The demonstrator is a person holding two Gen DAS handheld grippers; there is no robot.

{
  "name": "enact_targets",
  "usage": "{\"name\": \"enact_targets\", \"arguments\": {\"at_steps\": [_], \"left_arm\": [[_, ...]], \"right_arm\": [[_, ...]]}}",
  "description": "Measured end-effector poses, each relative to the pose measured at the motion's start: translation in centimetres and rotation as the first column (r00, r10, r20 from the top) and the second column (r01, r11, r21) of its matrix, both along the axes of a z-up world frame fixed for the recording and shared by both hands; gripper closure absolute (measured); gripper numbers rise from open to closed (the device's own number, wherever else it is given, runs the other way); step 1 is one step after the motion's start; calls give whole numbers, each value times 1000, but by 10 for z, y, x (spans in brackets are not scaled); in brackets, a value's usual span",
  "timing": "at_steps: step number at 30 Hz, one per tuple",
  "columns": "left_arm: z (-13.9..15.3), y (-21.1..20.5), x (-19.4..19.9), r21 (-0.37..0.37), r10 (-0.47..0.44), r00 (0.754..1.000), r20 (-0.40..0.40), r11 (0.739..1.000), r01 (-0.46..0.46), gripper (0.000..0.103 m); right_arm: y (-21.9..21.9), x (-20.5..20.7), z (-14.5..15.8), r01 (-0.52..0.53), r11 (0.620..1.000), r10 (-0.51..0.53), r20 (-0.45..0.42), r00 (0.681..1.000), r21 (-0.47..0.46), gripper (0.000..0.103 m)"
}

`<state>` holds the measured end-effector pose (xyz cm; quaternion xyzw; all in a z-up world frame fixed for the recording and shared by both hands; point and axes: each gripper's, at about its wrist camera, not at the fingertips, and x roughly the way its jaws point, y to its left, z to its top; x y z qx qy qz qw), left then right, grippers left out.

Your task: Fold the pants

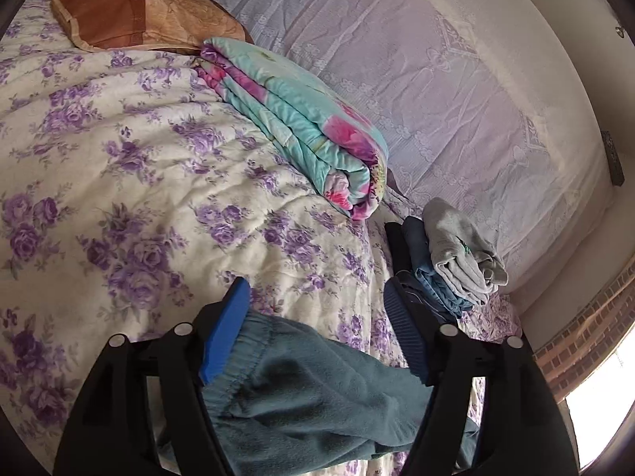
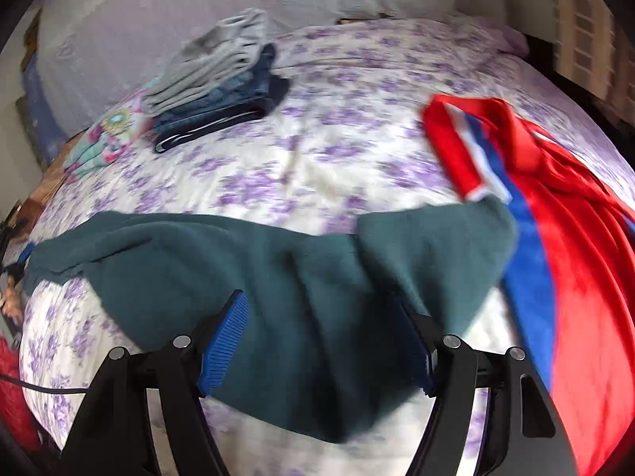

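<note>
We see the soft teal pants [image 2: 222, 261] lying flat and wide on the flowery bed [image 2: 317, 150], with the left gripper [image 1: 317, 309] and the right gripper [image 2: 321, 317] both spread apart over them.

Left hand-held gripper [image 1: 317, 317] gapes over teal pants [image 1: 317, 388] on the floral bedspread [image 1: 119, 158].

Pants [image 2: 278, 269] spread across bed [image 2: 325, 158] front; stack of folded clothes [image 2: 222, 79] behind at left, jacket [image 2: 555, 206] right, touching pants' right end. Folded quilt [image 1: 301, 119] left of stack, pillow [image 1: 131, 16] behind.
</note>
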<state>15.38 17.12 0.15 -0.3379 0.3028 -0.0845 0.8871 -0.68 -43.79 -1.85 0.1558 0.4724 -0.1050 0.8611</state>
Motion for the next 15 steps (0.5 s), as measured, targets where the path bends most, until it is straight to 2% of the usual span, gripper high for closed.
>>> {"name": "enact_targets", "arguments": {"at_steps": [1, 2, 3, 4, 5, 7, 9, 12, 15], "left_arm": [[-1, 3, -3, -2, 17, 1000, -3, 1000, -17, 24], [-3, 6, -4, -10, 24, 1000, -11, 1000, -24, 21], [-5, 8, -4, -27, 22, 1000, -23, 999, -22, 18], [-9, 9, -3, -51, 13, 999, -38, 999, -15, 18], [-13, 10, -1, -76, 3, 999, -54, 997, -7, 18], [-18, 11, 1, -107, -8, 997, -79, 994, 0, 18], [-18, 10, -1, -101, 0, 997, -76, 995, -7, 18], [-16, 10, -9, -67, 22, 998, -61, 997, -27, 18], [-17, 13, -19, -69, 29, 998, -56, 997, -32, 17]], "right_arm": [[-14, -16, 5, 63, 995, -63, 4, 998, -77, 29], [-27, -35, 10, 159, 966, -162, 6, 987, -205, 26], [-40, -56, 16, 245, 919, -250, 21, 968, -308, 23], [-49, -77, 23, 287, 898, -287, 49, 957, -335, 22], [-54, -93, 28, 290, 904, -282, 70, 957, -314, 22], [-44, -106, 36, 221, 941, -200, 103, 974, -256, 22], [-13, -94, 37, 100, 955, -72, 112, 991, -279, 22], [36, -54, 30, -65, 941, 97, 81, 992, -332, 22], [50, -26, 14, -111, 938, 123, 15, 992, -328, 25]]}}
